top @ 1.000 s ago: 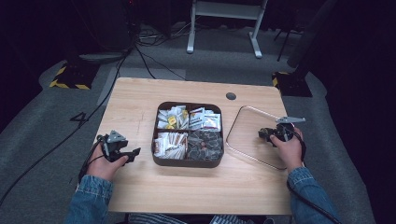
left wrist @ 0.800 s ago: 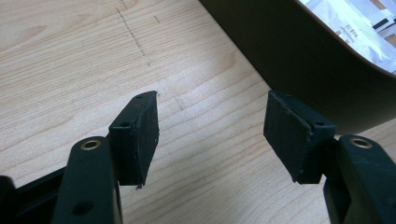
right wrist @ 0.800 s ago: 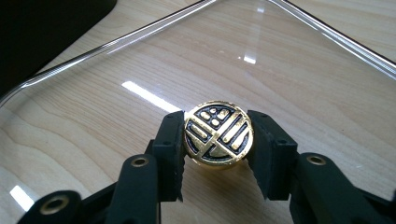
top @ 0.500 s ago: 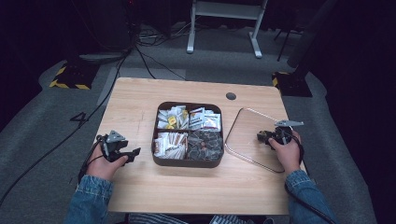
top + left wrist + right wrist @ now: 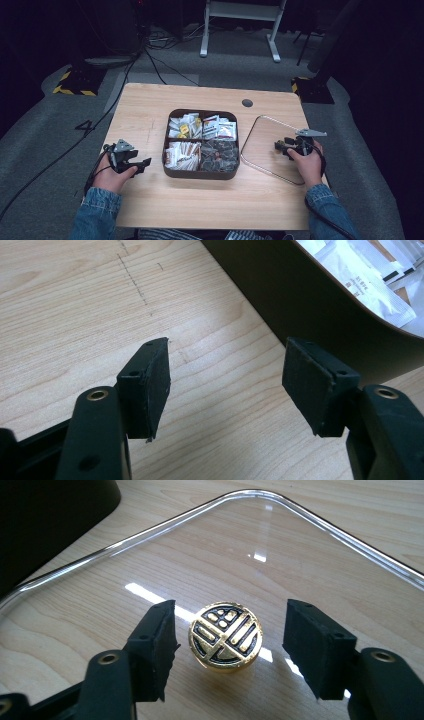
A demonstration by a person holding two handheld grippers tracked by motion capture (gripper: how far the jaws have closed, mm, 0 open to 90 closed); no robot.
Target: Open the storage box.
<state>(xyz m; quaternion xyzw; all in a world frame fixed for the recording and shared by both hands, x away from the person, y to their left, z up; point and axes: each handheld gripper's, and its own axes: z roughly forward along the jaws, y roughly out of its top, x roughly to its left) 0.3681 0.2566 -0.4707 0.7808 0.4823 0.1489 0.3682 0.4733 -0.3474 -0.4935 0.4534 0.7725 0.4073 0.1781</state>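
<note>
A dark brown tray (image 5: 200,174) with four compartments of sachets sits mid-table. To its right a clear lid (image 5: 265,150) lies flat on the wood. The lid's round gold knob (image 5: 226,635) stands between the jaws of my right gripper (image 5: 227,640). Those jaws have just been opening, and the pads (image 5: 160,645) stand clear of the knob on both sides. In the high view the right gripper (image 5: 280,146) rests over the lid's right part. My left gripper (image 5: 144,164) lies on the table left of the tray, open and empty (image 5: 225,385), beside the tray's wall (image 5: 300,305).
The wooden table (image 5: 210,205) has a small dark cable hole (image 5: 247,103) at the back right. The tray's corner (image 5: 50,510) lies just beyond the lid's rim (image 5: 280,510). Cables and a white stand occupy the floor behind the table.
The right hand has shifted slightly over the lid, which now lies flat. The left hand and the tray have stayed in place.
</note>
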